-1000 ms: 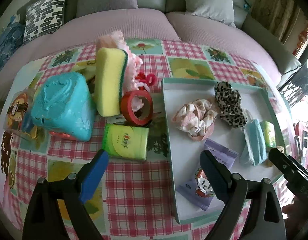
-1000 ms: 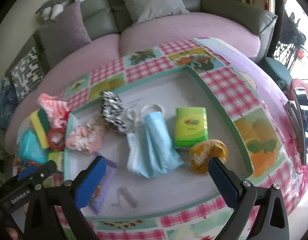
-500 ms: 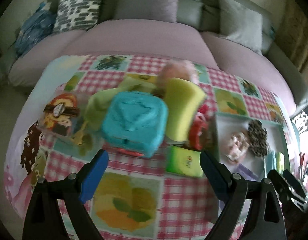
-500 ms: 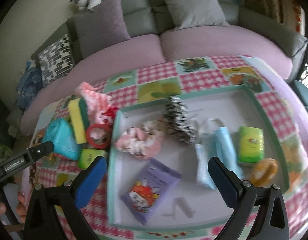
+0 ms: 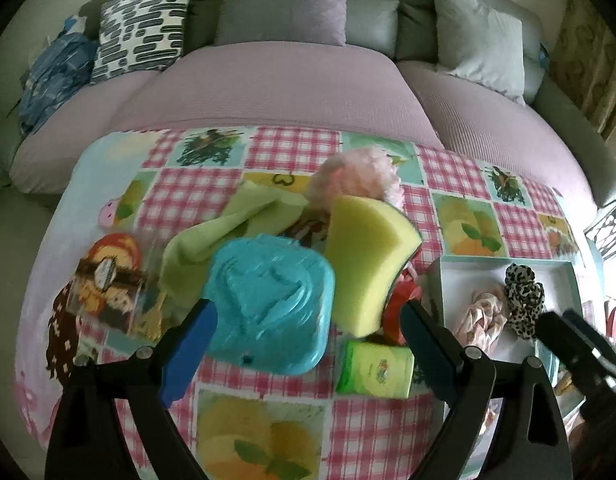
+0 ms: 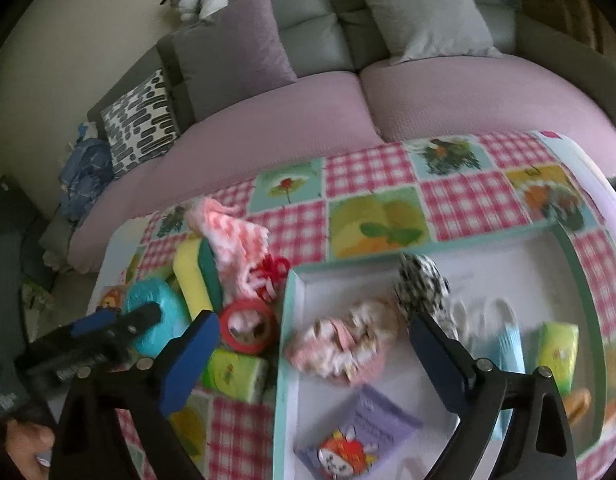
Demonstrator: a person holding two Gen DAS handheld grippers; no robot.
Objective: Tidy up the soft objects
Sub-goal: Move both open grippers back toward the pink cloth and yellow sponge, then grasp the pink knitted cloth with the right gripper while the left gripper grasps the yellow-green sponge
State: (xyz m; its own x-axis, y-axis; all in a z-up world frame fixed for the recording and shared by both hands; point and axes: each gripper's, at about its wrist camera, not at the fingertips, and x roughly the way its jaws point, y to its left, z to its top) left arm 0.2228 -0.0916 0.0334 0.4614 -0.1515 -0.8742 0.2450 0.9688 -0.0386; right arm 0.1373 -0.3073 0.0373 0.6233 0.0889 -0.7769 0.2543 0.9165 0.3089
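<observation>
My left gripper [image 5: 304, 344] is open and empty, hovering over a teal plastic-wrapped pack [image 5: 270, 304]. Beside the pack lie a yellow sponge [image 5: 367, 264], a green cloth [image 5: 228, 232], a pink knit item [image 5: 355, 176], a red tape roll [image 5: 399, 308] and a green tissue pack [image 5: 373, 368]. My right gripper [image 6: 311, 364] is open and empty above the left edge of the teal-rimmed tray [image 6: 284, 360]. In the tray lie a pink scrunchie [image 6: 343, 340], a leopard scrunchie [image 6: 423, 284], a purple packet [image 6: 355, 436], a blue mask [image 6: 507, 344] and another green tissue pack [image 6: 557, 348].
A checked tablecloth [image 5: 292, 148] covers the table. A pink sofa [image 5: 268, 84] with cushions curves behind it. A clear packet with a cartoon print [image 5: 104, 292] lies at the table's left. The table edge drops off at the left and near sides.
My left gripper has swung left, from the tray's edge to over the teal pack. My right gripper has pulled back and left, from the mask toward the tray's left side. Both stayed open.
</observation>
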